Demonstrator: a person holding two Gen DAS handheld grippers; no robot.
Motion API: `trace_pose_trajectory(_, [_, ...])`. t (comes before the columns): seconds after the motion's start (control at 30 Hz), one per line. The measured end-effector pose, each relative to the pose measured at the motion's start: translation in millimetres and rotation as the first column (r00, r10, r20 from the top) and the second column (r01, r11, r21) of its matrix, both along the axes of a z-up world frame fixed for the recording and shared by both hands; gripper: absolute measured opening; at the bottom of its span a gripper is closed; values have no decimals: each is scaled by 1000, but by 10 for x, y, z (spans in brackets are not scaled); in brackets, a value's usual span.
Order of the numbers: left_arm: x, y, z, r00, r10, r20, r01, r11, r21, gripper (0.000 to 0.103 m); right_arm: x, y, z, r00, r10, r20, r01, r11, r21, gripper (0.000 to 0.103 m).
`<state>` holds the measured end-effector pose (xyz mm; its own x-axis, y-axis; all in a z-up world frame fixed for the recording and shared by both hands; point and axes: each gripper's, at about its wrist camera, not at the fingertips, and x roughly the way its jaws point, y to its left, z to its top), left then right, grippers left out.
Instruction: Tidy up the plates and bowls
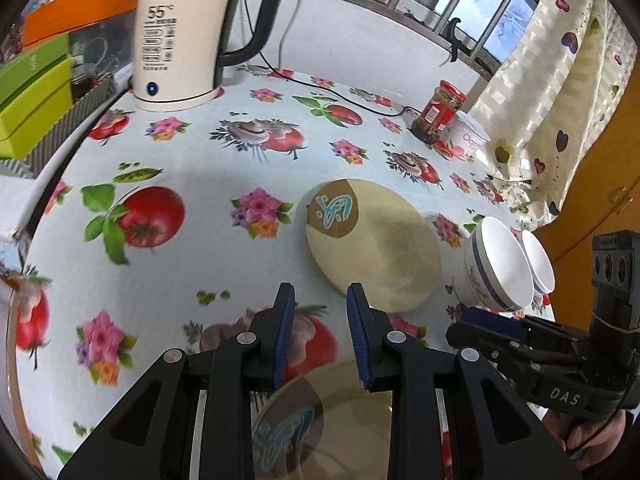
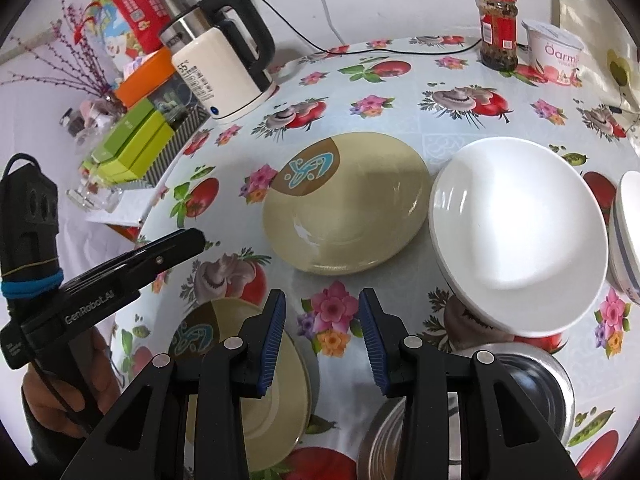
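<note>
Near the middle of the tabletop lies a beige round plate with a brown patch and blue motif, flat and untouched; a second beige plate of the same pattern sits toward the near edge, partly under the right gripper, whose blue-padded fingers are spread with nothing between them. Left gripper likewise stands parted and empty above the flowered oilcloth. Just right of the middle plate a white ceramic bowl rests tilted, beside a white bowl with a blue rim band; two steel bowls lie near the front edge. Judged step: between grasps, no dish yet taken up. Next move probably calls for pinching one plate by its rim and setting it on its twin. Open room lies at the centre and left; a cream electric kettle with its cord, a red-lidded jar and a yoghurt tub line the far edge
</note>
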<state>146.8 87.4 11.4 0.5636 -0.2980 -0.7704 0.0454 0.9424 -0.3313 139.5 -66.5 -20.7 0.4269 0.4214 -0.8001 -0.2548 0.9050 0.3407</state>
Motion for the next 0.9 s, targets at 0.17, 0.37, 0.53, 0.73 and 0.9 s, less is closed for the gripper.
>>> trace_pose_trajectory(0.17, [188,-1,-62,999,-30,-13,29,999,-22,28,63,8,-47,999,-24,-25,24,1000,12,38])
trace_pose_trajectory(0.37, [390,22,-181,998,-47,-48,44,998,-52,28,138,25,-110,998,-43,-48,43,999,-1,38])
trace_pose_trajectory(0.53, [562,43,-284,996,-50,-75,45,996,-77,28,175,70,-141,998,-46,-53,45,999,-16,38])
trace_pose_trajectory(0.73, [715,11,-399,993,-65,-101,55,994,-99,28,230,66,-165,997,-56,-56,54,998,-30,38])
trace_pose_trajectory(0.9, [809,-15,-502,989,-64,-130,49,992,-118,28,252,69,-198,996,-55,-64,54,998,-32,38])
